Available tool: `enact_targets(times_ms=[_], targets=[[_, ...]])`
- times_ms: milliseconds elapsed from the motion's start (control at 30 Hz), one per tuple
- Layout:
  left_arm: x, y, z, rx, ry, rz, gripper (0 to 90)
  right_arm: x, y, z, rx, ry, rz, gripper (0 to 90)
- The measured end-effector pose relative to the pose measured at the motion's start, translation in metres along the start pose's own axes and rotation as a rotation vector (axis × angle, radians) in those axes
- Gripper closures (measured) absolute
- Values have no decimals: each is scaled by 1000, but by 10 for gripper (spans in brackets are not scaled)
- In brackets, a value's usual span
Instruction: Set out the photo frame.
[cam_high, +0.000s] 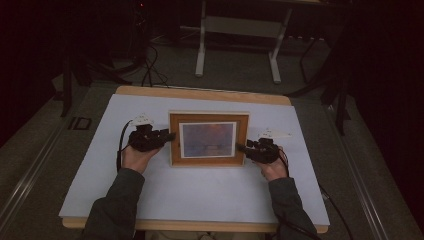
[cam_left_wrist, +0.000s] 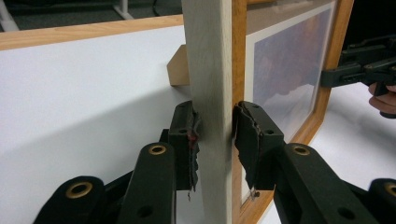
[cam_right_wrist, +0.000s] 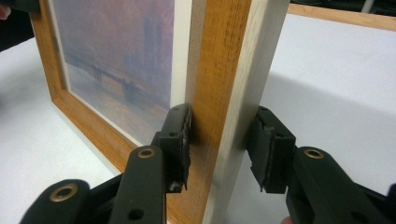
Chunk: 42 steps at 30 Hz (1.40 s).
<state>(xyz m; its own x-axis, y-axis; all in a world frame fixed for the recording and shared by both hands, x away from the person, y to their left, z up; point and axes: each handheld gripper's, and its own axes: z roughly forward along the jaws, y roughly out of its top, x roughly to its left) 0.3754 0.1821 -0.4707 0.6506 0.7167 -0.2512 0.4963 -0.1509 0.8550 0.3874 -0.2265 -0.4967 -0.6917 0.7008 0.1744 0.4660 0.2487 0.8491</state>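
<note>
While the wooden picture frame with a misty blue-and-orange print behind glass (cam_high: 209, 138) is stood upright near the middle of the white-topped table (cam_high: 150, 200), rather closer to its far edge, it is clamped at both side rails. The left hand-held gripper (cam_high: 169, 136) is clenched on the left rail, one pad on the pale outer edge and one on the front face, as is shown in the left gripper view (cam_left_wrist: 214, 140). The right hand-held gripper (cam_high: 241, 148) is set around the right rail (cam_right_wrist: 219, 140): its front pad is pressed against the orange-brown face, whereas a narrow gap seems to be left between the rear pad and the pale side, so a firm grip on that side cannot be confirmed.

Several risks are judged likely. If the right grip is as loose as it looks, the frame could be twisted about the left hold when lifted, and the rail could be slipped out of the pads. The worn, torn pad lining seen on the left jaws could lessen friction further. Uneven lifting could let the lower edge be dragged across the table, or the frame be tipped backwards or forwards, with the glazing endangered.

The back of the frame is hidden. A small wooden block (cam_left_wrist: 178, 66) is glimpsed behind it, possibly a prop, but its attachment cannot be made out. The room beyond the far edge is too dark to be read.
</note>
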Motion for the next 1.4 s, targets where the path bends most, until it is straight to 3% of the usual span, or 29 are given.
enact_targets(times_ms=[667,1133,1400], targets=[[6,3,2,4,-10,-16,690,8,-5,-3,-8,-6,9,607],[4,2,-1,3,-6,-20,687,7,-3,-2,-5,0,2,610],[5,2,-2,0,-19,-42,683,6,-2,-2,-2,8,0,610]])
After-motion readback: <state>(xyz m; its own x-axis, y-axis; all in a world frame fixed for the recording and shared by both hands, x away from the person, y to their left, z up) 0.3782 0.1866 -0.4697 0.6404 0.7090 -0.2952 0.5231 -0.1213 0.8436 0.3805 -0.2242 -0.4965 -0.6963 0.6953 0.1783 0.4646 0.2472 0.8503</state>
